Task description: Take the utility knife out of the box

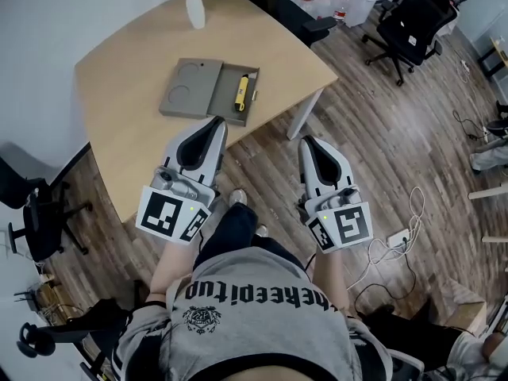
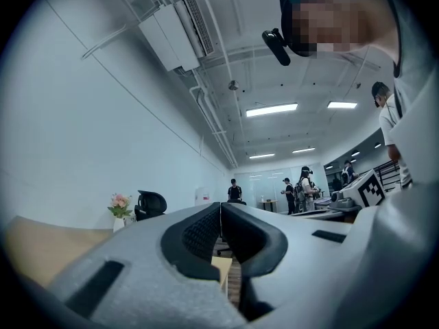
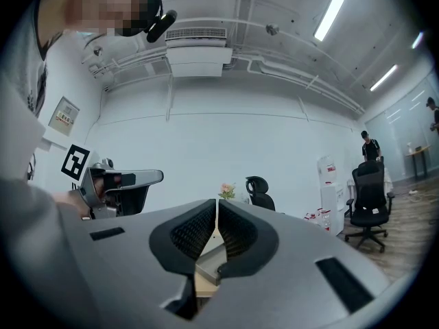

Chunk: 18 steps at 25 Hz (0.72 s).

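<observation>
An open grey box lies on the tan table. A yellow utility knife rests in its right half. My left gripper is shut and empty, with its tip over the table's near edge, just short of the box. My right gripper is also shut and empty; it hangs over the wooden floor to the right of the table corner. In the left gripper view the jaws meet with nothing between them. The right gripper view shows its jaws closed too, with a corner of the box seen below them.
A white vase with flowers stands at the table's far edge. Black office chairs stand beyond on the right, another one at the left. Cables and a power strip lie on the floor at my right. People stand far off.
</observation>
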Each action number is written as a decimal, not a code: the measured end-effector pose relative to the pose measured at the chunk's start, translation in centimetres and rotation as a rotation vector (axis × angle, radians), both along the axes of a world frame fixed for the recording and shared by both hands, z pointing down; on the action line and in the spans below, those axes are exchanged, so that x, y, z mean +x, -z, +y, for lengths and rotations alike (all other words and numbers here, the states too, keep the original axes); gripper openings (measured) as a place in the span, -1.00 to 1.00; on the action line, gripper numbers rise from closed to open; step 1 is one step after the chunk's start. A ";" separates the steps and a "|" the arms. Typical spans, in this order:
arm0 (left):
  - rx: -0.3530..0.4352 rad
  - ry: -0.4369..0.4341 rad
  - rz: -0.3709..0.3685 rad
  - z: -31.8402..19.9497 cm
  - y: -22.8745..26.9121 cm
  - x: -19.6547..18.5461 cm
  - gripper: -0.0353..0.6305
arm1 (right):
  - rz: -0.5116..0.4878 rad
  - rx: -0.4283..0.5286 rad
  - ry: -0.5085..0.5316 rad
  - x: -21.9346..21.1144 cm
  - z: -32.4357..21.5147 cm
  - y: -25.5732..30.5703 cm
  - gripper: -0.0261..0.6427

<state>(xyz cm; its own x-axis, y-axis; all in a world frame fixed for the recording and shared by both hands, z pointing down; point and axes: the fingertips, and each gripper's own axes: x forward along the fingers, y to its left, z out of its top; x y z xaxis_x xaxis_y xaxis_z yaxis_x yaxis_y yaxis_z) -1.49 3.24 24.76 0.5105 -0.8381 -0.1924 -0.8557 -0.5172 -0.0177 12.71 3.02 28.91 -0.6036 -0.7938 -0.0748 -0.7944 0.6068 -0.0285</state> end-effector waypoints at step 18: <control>-0.001 -0.042 -0.003 -9.4 0.3 -1.5 -0.83 | 0.015 -0.001 -0.037 -1.8 -8.8 0.5 -0.90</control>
